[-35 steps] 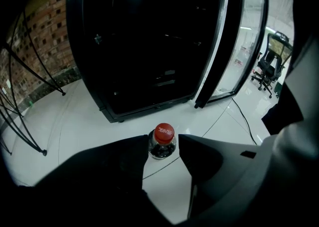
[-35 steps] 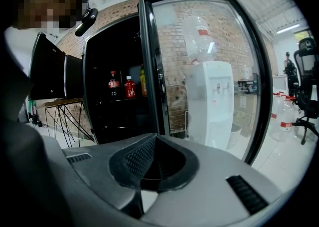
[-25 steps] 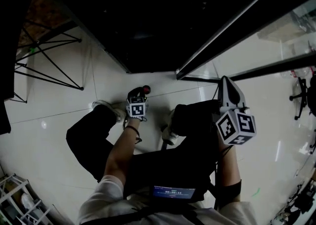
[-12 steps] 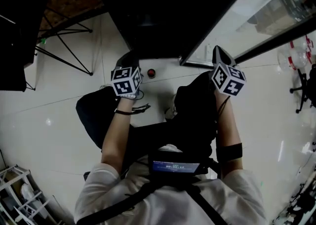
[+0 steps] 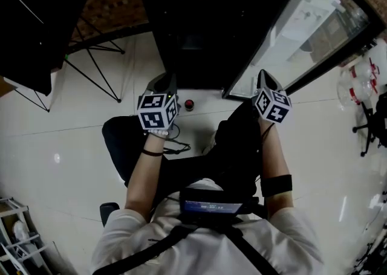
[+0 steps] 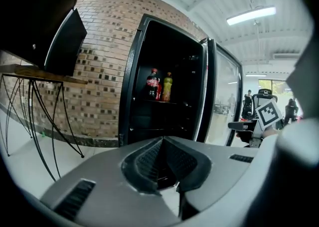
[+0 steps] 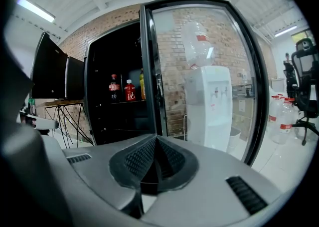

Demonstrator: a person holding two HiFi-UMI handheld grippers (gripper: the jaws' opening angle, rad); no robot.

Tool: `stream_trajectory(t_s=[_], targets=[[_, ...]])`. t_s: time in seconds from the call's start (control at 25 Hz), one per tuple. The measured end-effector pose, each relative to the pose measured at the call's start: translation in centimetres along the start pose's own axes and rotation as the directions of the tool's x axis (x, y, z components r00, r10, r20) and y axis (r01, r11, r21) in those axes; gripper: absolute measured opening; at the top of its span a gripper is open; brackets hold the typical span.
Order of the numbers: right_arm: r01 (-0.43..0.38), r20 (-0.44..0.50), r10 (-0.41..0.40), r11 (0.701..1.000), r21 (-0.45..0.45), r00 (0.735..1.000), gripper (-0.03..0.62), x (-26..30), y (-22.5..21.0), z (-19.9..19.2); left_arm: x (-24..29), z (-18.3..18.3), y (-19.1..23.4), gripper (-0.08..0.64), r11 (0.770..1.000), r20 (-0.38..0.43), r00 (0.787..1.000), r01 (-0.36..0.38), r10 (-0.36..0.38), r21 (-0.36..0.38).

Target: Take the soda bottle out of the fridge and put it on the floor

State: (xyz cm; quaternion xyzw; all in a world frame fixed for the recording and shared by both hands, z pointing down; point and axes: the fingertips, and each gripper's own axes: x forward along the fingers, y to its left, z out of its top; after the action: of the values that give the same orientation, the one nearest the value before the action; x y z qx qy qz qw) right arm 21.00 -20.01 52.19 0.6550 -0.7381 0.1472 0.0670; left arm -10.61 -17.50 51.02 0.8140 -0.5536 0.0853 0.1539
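Note:
A soda bottle (image 5: 189, 105), seen from above as a red cap, stands alone on the white floor before the open fridge (image 5: 199, 32). My left gripper (image 5: 164, 78) hangs just left of it, raised above the floor, jaws shut and empty. My right gripper (image 5: 263, 75) is held at the edge of the fridge's glass door (image 5: 302, 32), jaws also shut with nothing in them. In the left gripper view (image 6: 162, 142) and the right gripper view (image 7: 155, 143) the pads meet. More bottles (image 6: 153, 84) (image 7: 129, 90) stand on a fridge shelf.
A folding table's black legs (image 5: 91, 68) stand at the left by the brick wall. A white water dispenser (image 7: 212, 106) shows behind the glass door. Water jugs (image 5: 357, 83) and an office chair (image 5: 378, 116) are at the right. A wire rack (image 5: 12, 231) is at the lower left.
My left gripper was low beside the red-capped bottle; it has risen away, leaving the bottle on the floor. Both grippers now sit higher and closer to the fridge.

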Motion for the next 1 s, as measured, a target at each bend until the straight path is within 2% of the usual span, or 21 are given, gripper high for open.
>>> stream_trajectory(t_s=[0.52,1.0], targets=[[0.001,0.002,-0.001,1.000,-0.015,1.000,0.014,-0.33,0.17,0.17,-0.21,-0.40,-0.59,0.002,1.000,-0.015,1.000,0.007,-0.007,0.003],[0.002,0.008,-0.002,1.000,-0.024,1.000,0.014,-0.27,0.28,0.26,0.36,-0.32,-0.35,0.002,0.999,0.002,1.000,-0.017,0.017,0.029]])
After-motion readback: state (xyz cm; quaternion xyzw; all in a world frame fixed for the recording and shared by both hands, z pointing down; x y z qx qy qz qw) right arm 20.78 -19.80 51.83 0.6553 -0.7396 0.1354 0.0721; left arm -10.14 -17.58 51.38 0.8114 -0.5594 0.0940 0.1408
